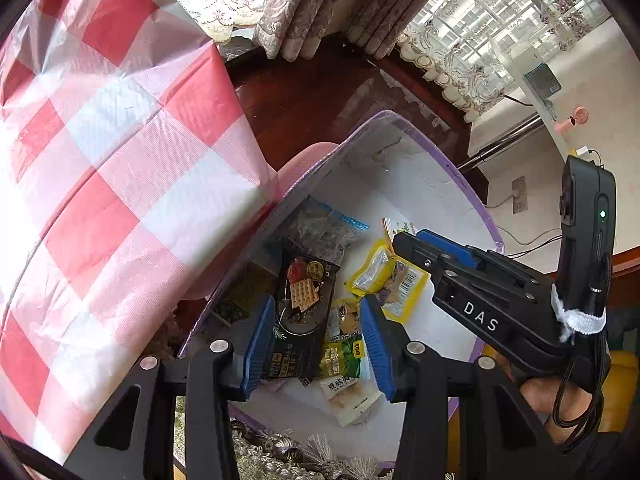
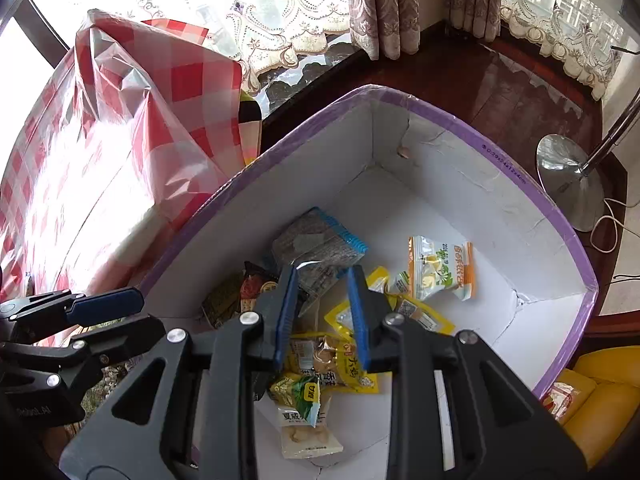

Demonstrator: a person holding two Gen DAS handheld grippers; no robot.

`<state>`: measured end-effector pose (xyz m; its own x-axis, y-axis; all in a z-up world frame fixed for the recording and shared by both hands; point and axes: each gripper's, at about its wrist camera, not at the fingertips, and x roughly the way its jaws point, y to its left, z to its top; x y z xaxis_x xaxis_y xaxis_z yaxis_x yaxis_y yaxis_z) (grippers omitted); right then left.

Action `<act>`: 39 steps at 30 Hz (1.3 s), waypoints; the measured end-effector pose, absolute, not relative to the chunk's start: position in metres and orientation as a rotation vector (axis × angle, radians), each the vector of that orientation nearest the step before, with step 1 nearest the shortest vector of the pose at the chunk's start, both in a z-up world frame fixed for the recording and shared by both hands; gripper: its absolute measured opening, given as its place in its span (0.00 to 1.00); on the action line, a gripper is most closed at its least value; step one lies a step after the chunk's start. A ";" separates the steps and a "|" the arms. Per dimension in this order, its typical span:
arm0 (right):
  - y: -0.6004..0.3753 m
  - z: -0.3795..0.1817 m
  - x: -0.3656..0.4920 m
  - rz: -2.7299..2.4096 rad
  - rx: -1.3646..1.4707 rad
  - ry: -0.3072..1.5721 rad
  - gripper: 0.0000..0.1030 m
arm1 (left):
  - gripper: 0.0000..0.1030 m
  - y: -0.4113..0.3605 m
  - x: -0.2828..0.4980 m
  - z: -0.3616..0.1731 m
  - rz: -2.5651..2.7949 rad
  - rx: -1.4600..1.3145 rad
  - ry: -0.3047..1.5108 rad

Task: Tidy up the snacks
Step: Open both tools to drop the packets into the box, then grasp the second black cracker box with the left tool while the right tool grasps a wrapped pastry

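A white cardboard box with a purple rim (image 2: 440, 120) (image 1: 404, 120) holds several snack packets. Among them are a grey packet with a blue edge (image 2: 320, 248), an orange and white packet (image 2: 440, 268), a yellow packet (image 2: 348, 364), a green one (image 2: 300, 392) and a dark cracker packet (image 1: 306, 304). My left gripper (image 1: 318, 344) hangs open over the cracker packet, pads clear of it. My right gripper (image 2: 322, 312) points down into the box beside it. Its jaws stand a little apart with only loose packets below. Each gripper shows in the other's view: right gripper (image 1: 412, 240), left gripper (image 2: 120, 316).
A red and white checked plastic cover (image 1: 120, 160) (image 2: 140, 120) lies against the box's left side. Dark wooden floor (image 2: 460, 80) and lace curtains (image 2: 380, 8) lie beyond. A chrome lamp base (image 2: 568, 180) stands at the right, and a yellow seat (image 2: 600, 400) is at the lower right.
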<state>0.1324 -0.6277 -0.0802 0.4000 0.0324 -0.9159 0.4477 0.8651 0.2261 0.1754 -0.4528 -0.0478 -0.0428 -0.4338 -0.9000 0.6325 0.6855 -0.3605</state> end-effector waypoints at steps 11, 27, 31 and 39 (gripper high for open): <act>-0.590 -0.062 0.146 -0.199 0.444 1.132 0.43 | 0.53 -0.399 0.186 -0.016 -0.728 0.087 1.194; -0.466 -0.029 0.171 0.049 0.241 1.124 0.58 | 0.53 -0.230 0.190 0.006 -0.357 -0.131 1.053; -0.432 -0.020 0.172 0.117 0.157 1.111 0.62 | 0.53 -0.164 0.185 0.006 -0.217 -0.229 1.033; -0.363 -0.007 0.170 0.229 -0.130 1.061 0.68 | 0.54 -0.053 0.165 0.002 0.043 -0.347 1.014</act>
